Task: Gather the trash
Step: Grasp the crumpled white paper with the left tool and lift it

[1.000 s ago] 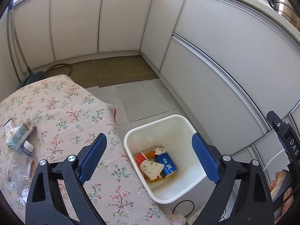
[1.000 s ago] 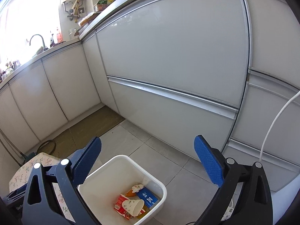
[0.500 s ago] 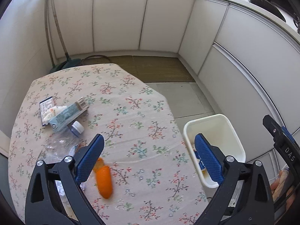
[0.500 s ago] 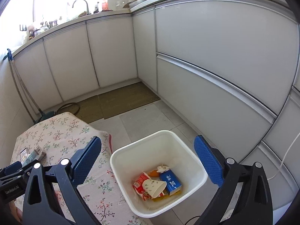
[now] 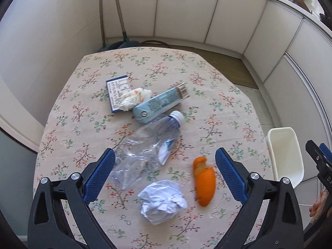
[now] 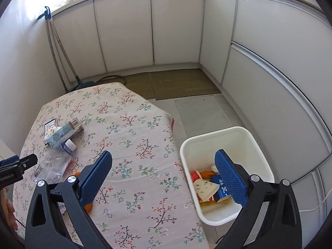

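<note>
Left wrist view: both grippers' jaws gape empty; crushed bottle, paper ball, orange peel crowd the tablecloth.

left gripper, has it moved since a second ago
Yes. The left gripper has swung away from the white bin, now at its view's right edge, to hang open over the tablecloth trash.

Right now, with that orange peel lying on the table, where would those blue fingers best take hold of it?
Probably across the middle of the orange peel, coming straight down from above. It lies flat on the tablecloth as a long, narrow strip running away from the camera, so the open left gripper could close on its two long edges. The crumpled paper lies close beside it.
</note>
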Tool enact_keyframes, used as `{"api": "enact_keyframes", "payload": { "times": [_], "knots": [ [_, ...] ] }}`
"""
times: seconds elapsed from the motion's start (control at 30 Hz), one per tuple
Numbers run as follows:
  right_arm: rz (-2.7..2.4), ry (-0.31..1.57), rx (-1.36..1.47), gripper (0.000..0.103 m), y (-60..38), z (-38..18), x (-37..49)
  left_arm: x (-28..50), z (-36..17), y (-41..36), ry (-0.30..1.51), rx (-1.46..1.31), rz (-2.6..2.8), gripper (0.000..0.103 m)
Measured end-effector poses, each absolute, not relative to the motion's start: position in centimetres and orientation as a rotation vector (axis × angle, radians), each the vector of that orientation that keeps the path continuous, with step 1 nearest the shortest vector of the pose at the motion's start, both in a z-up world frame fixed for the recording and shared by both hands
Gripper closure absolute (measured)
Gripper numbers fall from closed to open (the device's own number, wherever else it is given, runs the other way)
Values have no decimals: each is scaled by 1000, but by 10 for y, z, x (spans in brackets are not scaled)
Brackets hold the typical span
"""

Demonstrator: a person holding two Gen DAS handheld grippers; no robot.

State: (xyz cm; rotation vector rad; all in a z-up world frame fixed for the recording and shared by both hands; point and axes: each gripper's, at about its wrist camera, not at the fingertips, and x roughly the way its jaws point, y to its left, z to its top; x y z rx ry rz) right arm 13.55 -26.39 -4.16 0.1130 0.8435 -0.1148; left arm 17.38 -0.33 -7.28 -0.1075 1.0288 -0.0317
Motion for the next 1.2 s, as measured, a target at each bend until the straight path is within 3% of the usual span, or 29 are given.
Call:
{"api": "enact_keyframes", "payload": {
  "times": [0.43,0.77,0.87,1.2],
  "knots": [
    [-30,932,61,7,-211,-62,158,147,-117,33,1310,-364,-169,17],
    [-40,980,26,7,-205,-78,163,162,-159,26,1412,-541,-197,42],
    [-32,1009,44,7,-207,-84,166,162,-159,22,1401,-511,-203,55],
    [91,1146,75,7,-182,-113,173,146,-114,27,1252,-442,-283,60]
  ]
}}
